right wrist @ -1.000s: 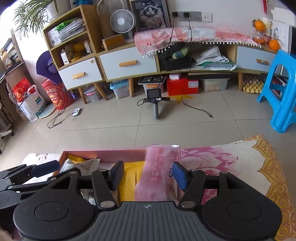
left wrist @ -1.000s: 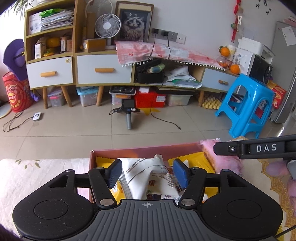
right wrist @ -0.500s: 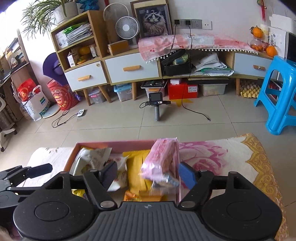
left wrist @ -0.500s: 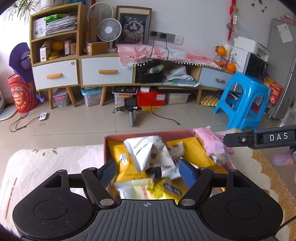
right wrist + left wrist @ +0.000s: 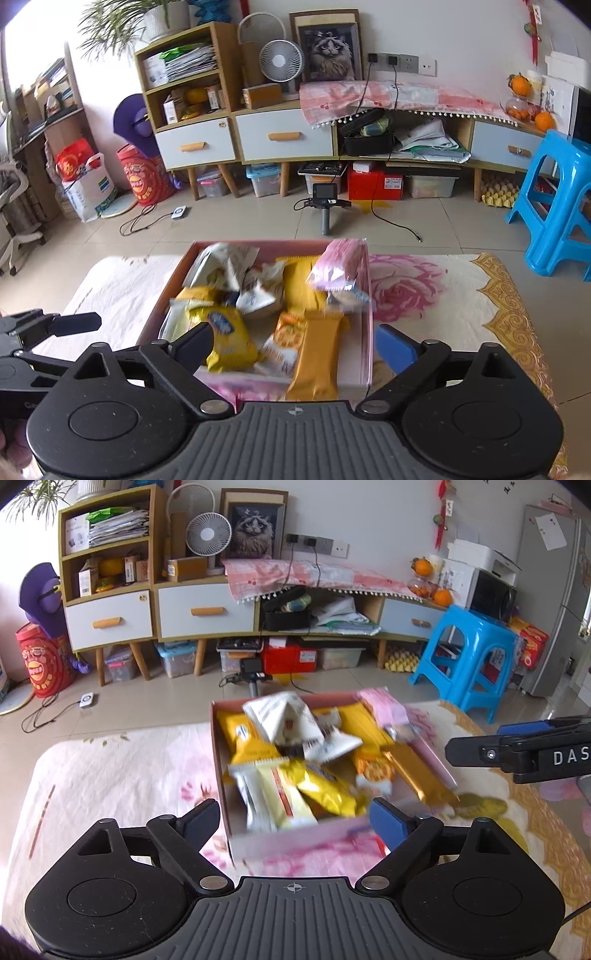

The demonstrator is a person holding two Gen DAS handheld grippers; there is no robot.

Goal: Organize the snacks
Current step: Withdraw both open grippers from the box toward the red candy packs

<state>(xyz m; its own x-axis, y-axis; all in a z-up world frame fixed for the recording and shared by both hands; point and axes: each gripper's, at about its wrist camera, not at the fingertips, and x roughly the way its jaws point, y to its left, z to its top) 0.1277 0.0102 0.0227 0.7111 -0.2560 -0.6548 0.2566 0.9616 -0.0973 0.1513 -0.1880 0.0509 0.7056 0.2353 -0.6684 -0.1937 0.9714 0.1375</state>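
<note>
On a floral blanket [image 5: 110,775] before a tiled floor, a pink cardboard box [image 5: 295,840] holds crinkled snack packets [image 5: 225,339]. Both the left gripper [image 5: 295,818] and right gripper [image 5: 295,343] are opening, empty, near it. Only the right view shows the potted plant [image 5: 122,26].

Opening, empty right hand-held gripper [image 5: 295,345] above pink snack-filled box [image 5: 364,365] on floral blanket [image 5: 443,291].
</note>
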